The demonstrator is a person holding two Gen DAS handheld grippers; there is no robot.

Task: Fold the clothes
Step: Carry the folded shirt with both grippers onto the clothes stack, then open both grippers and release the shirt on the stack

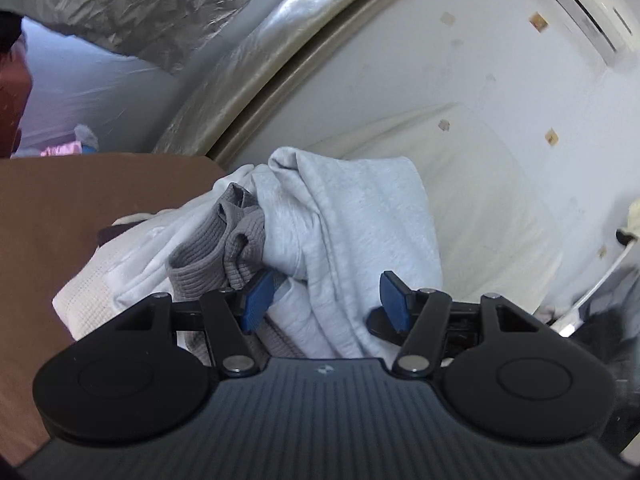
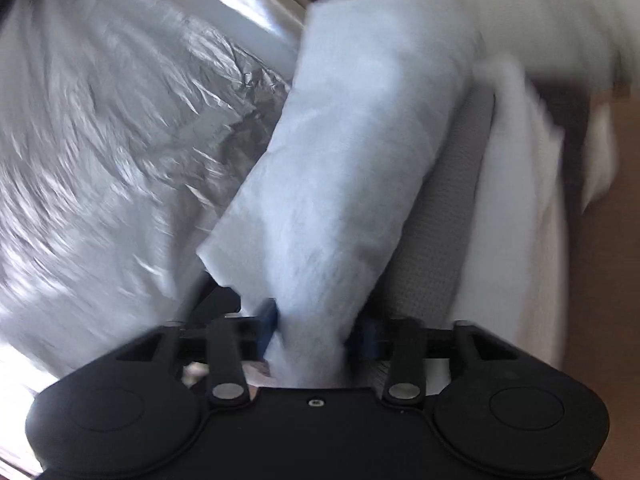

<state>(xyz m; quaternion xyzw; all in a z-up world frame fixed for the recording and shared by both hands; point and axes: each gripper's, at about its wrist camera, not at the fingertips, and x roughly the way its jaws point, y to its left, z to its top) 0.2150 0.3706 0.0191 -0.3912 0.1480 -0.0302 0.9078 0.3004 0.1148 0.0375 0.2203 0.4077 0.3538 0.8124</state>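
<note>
We've got a pale grey sweatshirt (image 1: 352, 216) bunched up in a heap over a white waffle-knit cloth (image 1: 92, 292) on a brown table (image 1: 60, 216). The darker ribbed cuff (image 1: 216, 248) is sticking out on its near side. In the right wrist view a long stretch of the same sweatshirt (image 2: 344, 152) runs straight up out of our right gripper (image 2: 316, 340), whose blue fingers are pinched onto the fabric. That view is blurred, so we can't say more about how the cloth hangs beyond it.

Our left gripper (image 1: 326, 300) has its blue fingers (image 1: 256, 296) spread apart, one beside the cuff and a fold of sweatshirt lying between them; nothing is pinched.

We judge the step to be getting a second hold so the garment can be spread flat. To do it well, we should pinch a single edge or hem rather than a thick bunch, keep clear of the waffle cloth below so it isn't dragged along, and keep the right hold firm while we pull the fabric taut.

Table is smooth and brown with a rounded corner. Behind it are a white wall (image 1: 460, 80) with tape marks, a curved pale frame (image 1: 256, 64) wrapped in crinkled plastic sheet (image 1: 132, 4), and an air conditioner (image 1: 580, 4) up high.
</note>
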